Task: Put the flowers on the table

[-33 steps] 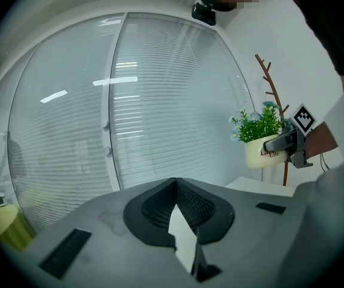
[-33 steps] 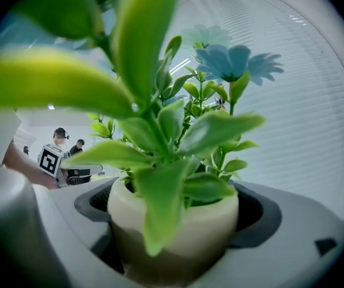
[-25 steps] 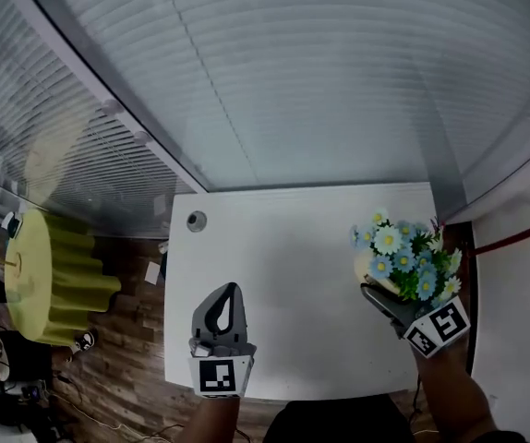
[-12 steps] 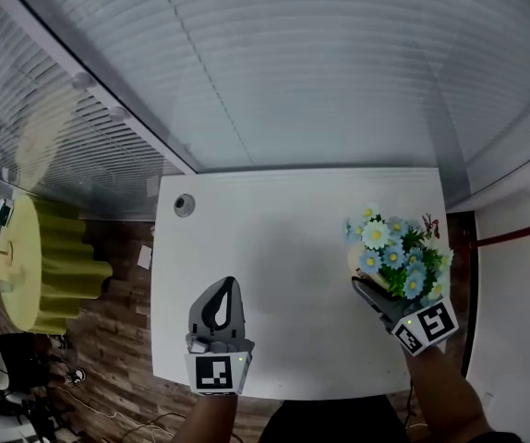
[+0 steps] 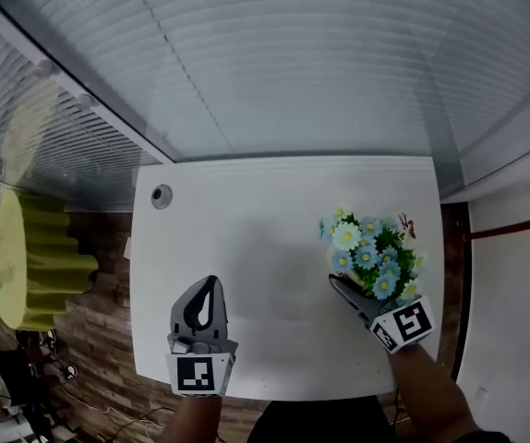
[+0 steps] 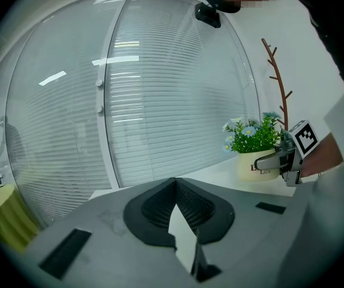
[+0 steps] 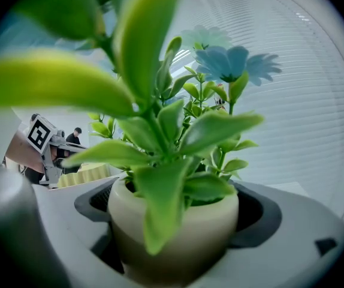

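Observation:
A cream pot [image 5: 351,268] of blue and white daisies [image 5: 367,250] with green leaves is at the right side of the white table [image 5: 265,210]. My right gripper [image 5: 346,280] is shut on the pot, and the flowers hide its far jaw. In the right gripper view the pot [image 7: 178,227] fills the space between the jaws. From the left gripper view the pot [image 6: 251,164] looks level with the tabletop; I cannot tell whether it touches. My left gripper [image 5: 210,281] is shut and holds nothing, low over the table's front left, and its tips [image 6: 174,180] meet.
A round cable hole [image 5: 161,196] sits in the table's far left corner. White blinds [image 5: 293,63] close off the far side. A yellow-green ribbed object [image 5: 25,257] stands on the wooden floor [image 5: 99,321] at left. A brown branch-shaped stand [image 6: 278,80] rises behind the pot.
My right gripper has carried the pot leftward, from near the table's right edge to further in over the tabletop. The left gripper has kept its place over the table.

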A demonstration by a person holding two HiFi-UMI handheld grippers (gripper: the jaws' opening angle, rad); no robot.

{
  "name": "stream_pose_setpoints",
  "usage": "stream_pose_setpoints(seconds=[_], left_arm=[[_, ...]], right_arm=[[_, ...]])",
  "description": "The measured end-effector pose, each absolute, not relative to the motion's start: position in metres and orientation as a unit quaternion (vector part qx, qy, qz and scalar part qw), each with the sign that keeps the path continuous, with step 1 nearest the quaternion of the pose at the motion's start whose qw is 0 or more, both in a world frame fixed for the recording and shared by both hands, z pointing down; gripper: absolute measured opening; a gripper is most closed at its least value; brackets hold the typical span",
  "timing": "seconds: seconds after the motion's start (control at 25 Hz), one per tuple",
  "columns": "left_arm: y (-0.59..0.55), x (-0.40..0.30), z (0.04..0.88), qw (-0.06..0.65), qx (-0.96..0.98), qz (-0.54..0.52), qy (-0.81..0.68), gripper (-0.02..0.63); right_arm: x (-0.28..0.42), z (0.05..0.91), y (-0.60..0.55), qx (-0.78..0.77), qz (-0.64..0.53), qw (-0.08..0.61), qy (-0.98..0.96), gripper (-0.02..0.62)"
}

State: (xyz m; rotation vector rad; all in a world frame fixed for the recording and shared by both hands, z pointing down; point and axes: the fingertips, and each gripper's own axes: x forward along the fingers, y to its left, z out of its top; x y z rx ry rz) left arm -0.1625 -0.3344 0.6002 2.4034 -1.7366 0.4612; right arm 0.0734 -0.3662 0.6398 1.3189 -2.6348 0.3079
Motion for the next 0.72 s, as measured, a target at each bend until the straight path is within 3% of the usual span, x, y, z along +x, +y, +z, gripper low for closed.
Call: stream_pose_setpoints(seconds=[0.72], left_arm=[[-0.302, -0.204, 0.620, 0.083, 0.771, 0.178, -0.606, 0.004]], right_arm=[[0.064, 0.682, -0.361, 0.439, 0.103, 0.116, -0.885, 0.543]])
